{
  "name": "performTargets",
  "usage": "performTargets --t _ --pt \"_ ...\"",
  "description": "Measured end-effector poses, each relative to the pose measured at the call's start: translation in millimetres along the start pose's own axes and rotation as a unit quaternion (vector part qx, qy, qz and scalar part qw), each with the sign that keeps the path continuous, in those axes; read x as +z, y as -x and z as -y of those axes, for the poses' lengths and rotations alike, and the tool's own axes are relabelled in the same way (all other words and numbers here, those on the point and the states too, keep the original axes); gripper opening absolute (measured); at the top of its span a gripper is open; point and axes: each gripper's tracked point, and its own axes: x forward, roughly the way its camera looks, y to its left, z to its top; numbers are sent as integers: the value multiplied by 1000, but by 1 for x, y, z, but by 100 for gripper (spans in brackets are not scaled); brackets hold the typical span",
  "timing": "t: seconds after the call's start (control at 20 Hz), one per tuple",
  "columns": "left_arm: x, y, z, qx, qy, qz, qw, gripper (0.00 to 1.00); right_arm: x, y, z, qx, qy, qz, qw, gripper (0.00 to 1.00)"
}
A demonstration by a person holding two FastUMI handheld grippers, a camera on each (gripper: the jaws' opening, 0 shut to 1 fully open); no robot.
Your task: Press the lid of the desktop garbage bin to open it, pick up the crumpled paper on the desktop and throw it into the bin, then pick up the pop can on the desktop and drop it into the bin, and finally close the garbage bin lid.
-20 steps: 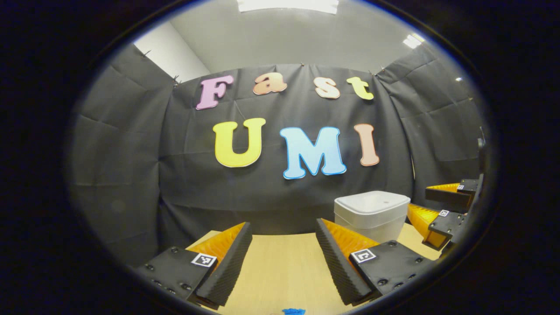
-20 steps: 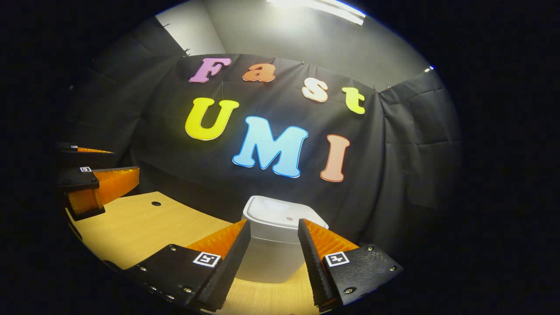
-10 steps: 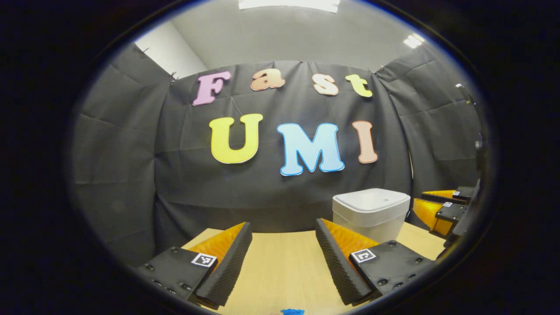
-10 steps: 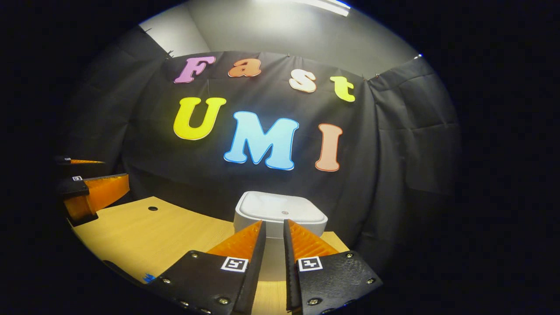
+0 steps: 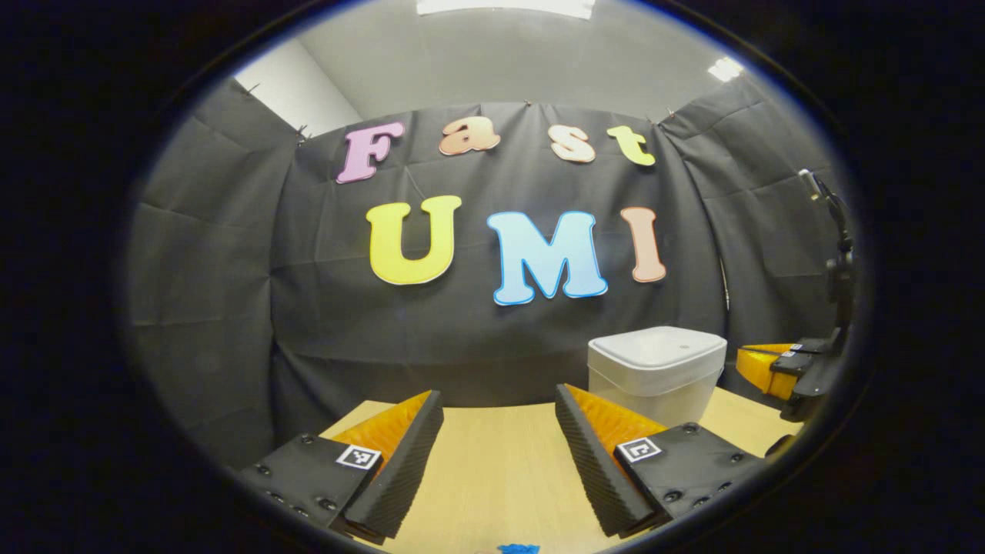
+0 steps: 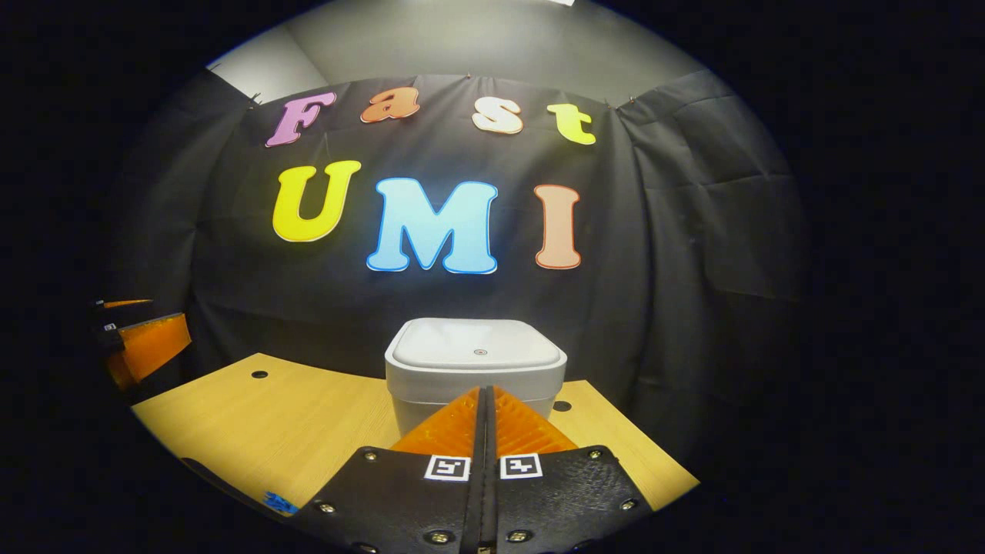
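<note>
The white, square plastic garbage bin (image 6: 475, 368) with its lid down stands near the far edge of the light wooden table (image 6: 292, 419). The right gripper (image 6: 485, 400) points at its front wall, fingers pressed together on nothing. The left gripper (image 5: 499, 419), fingers spread wide, hovers over bare table toward the far left corner.

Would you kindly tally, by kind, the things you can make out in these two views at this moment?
Garbage bin, white, lid down: 1
Tools: 2, the left tool open, the right tool shut on nothing
Wooden desktop: 1
Small blue item at the desktop's near edge, too little showing to identify: 1
Total: 5
</note>
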Motion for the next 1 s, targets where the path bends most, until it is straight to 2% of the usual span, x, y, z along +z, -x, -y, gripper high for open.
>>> performTargets --t 0.1,0.2,0.25,0.3,0.4,0.55,0.6,0.75,0.8,0.85,0.95,1.0 --pt "-1 0 1 -2 -2 -1 1000 100 4 -4 -1 4 8 5 1000 0" --pt "-1 1 2 -3 -3 -1 1000 96 8 -9 0 4 15 11 1000 0" --pt "-1 2 2 -4 -2 -1 1000 96 10 -11 2 5 13 13 1000 0" --pt "0 3 3 -4 -2 -1 1000 100 15 -16 -1 13 8 17 1000 0" --pt "-1 4 3 -3 -2 -2 1000 96 22 -24 -3 28 2 23 999 0" --pt "0 7 0 1 -2 -1 1000 100 27 -42 0 42 15 29 999 0" --pt "0 9 -3 3 -4 -2 1000 96 29 -50 1 45 16 30 998 0" --pt "-1 12 -6 10 -6 -4 1000 96 27 -72 4 49 3 20 999 0" --pt "-2 13 -8 12 -6 -5 1000 90 26 -79 3 51 -2 15 999 0" --pt "-3 14 -10 14 -7 -6 1000 96 23 -86 4 51 -6 9 999 0" --pt "-3 16 -13 18 -7 -8 1000 96 17 -97 6 52 -12 -3 999 0" --pt "-3 16 -16 20 -7 -8 1000 100 16 -100 7 53 -15 -6 998 0"
